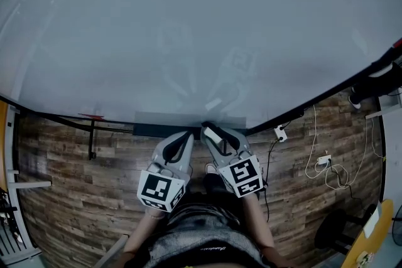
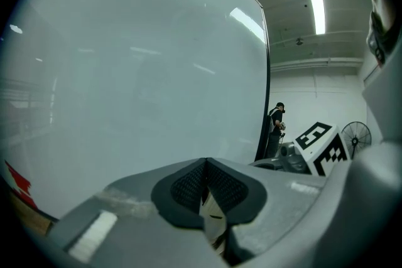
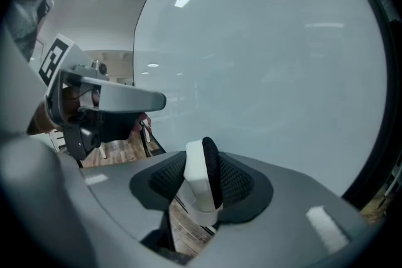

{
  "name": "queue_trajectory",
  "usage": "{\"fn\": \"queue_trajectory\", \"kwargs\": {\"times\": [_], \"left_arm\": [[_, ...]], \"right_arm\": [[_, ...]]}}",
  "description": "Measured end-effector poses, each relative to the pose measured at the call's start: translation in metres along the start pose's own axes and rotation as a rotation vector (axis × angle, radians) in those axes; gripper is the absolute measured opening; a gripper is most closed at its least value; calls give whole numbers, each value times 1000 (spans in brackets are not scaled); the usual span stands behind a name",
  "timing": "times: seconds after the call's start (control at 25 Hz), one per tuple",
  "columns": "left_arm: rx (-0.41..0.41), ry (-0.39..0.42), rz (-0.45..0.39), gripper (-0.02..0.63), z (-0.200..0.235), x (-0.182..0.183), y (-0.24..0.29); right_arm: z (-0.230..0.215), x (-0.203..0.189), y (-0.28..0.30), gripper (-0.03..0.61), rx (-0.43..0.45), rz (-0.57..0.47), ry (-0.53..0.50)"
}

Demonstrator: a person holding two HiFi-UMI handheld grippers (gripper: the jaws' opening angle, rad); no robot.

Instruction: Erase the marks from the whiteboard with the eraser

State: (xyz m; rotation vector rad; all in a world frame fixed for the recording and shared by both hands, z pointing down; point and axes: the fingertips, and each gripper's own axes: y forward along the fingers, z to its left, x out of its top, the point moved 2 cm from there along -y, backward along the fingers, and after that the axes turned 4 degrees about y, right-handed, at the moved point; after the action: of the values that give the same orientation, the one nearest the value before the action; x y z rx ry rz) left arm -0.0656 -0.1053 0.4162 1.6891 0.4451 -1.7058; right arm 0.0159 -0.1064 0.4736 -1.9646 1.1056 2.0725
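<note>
White block eraser with black felt [image 3: 196, 172], pinched in right hand-held gripper [image 1: 215, 137], poking out toward pale whiteboard [image 1: 188, 28] for wiping; left hand-held gripper [image 2: 205, 164] closed, empty.

Floor [image 1: 75, 185] below you: dark wood planks. R side: white cables [image 1: 330, 166] looped on it, white socket block [image 1: 280, 132] nearby. Lower R corner: dark round base [image 1: 336, 232], yellow item [image 1: 364, 251], can't ID either. In L gripper view: person [image 2: 275, 128] standing in bkgd, fan [image 2: 355, 135] to their R, ceiling strip light [image 2: 315, 6] lit.
</note>
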Motion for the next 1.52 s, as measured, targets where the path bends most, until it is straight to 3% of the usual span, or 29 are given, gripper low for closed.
{"fn": "queue_trajectory", "kwargs": {"times": [1.52], "left_arm": [[-63,56,-14,0,-5,6,-19]], "right_arm": [[24,75,-67,158,-88,-164,17]]}}
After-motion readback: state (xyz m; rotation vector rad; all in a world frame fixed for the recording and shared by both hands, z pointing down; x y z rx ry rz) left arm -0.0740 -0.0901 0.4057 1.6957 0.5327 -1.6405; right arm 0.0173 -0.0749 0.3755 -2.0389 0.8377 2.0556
